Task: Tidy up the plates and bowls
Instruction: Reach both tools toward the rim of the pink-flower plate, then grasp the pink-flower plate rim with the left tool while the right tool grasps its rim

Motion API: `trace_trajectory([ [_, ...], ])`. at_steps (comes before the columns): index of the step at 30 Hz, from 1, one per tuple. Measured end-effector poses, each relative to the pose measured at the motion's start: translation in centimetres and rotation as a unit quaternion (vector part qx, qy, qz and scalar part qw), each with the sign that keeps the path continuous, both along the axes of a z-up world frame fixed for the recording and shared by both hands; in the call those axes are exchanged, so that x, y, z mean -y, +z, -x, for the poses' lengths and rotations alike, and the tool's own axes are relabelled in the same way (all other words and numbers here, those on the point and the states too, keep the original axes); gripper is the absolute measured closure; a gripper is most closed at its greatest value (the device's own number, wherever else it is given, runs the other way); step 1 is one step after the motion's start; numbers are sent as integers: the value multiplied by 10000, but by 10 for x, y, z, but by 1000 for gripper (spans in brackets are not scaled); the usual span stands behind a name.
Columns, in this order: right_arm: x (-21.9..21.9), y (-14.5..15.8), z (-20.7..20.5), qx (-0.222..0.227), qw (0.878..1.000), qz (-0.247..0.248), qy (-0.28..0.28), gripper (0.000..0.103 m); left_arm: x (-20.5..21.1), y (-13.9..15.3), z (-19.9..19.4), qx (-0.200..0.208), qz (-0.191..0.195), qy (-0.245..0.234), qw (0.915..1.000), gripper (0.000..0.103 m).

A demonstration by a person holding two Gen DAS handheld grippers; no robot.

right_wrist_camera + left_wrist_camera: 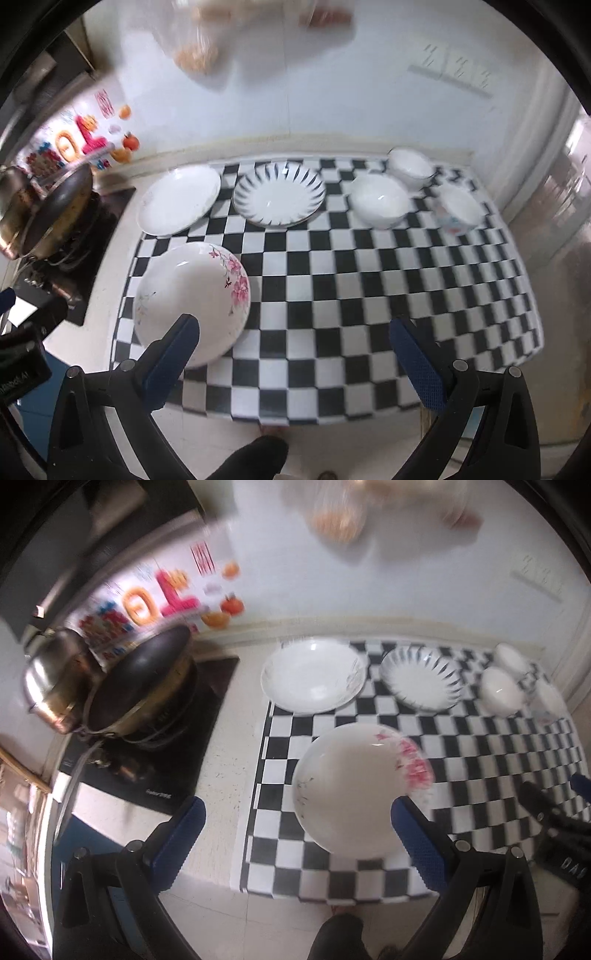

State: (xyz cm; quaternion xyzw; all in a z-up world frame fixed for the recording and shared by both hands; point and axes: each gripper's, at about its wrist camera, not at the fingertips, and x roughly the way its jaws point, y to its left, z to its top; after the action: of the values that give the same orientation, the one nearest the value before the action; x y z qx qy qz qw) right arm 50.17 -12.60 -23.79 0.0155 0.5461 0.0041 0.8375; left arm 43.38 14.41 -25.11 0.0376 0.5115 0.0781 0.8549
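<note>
A white plate with pink flowers (351,786) (190,299) lies at the near left of the checkered mat (480,757) (369,280). Behind it sit a plain white plate (314,674) (179,199) and a blue-striped plate (421,677) (279,194). Three white bowls (500,690) (380,199) cluster at the far right. My left gripper (295,825) hovers open above the mat's near left edge, its right finger over the flowered plate. My right gripper (293,347) hangs open over the mat's front, its left finger over that plate. Neither holds anything.
A dark pan (140,686) (55,206) and a steel kettle (55,679) sit on a black cooktop (177,746) to the left. A tiled wall (332,110) backs the counter. The right gripper's body (554,830) shows at the right edge of the left wrist view.
</note>
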Motion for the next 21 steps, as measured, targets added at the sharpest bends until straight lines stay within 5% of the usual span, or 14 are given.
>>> trace_trajectory([
  [7,-16,-89,-69,-897,9957,-202,129,0,-34,-77,-67,-912,450,-127,9947,11],
  [9,-16,-115,-80,-1237,9912,-439,177,0,-40,-101,-82,-1222,637,-165,9903,18],
  [11,-18,-137,-88,-1539,9864,-528,245,0,-45,-124,-94,-1558,731,-148,9850,37],
  [14,-22,-168,-100,-2016,9766,-695,276,3,-51,-154,-105,-1995,994,-101,9748,48],
  [17,-23,-185,-106,-2291,9691,-860,290,16,-51,-174,-107,-2281,1256,-114,9654,55],
  [21,-24,-204,-111,-2568,9591,-1158,278,50,-49,-177,-104,-2216,1543,-64,9628,67],
])
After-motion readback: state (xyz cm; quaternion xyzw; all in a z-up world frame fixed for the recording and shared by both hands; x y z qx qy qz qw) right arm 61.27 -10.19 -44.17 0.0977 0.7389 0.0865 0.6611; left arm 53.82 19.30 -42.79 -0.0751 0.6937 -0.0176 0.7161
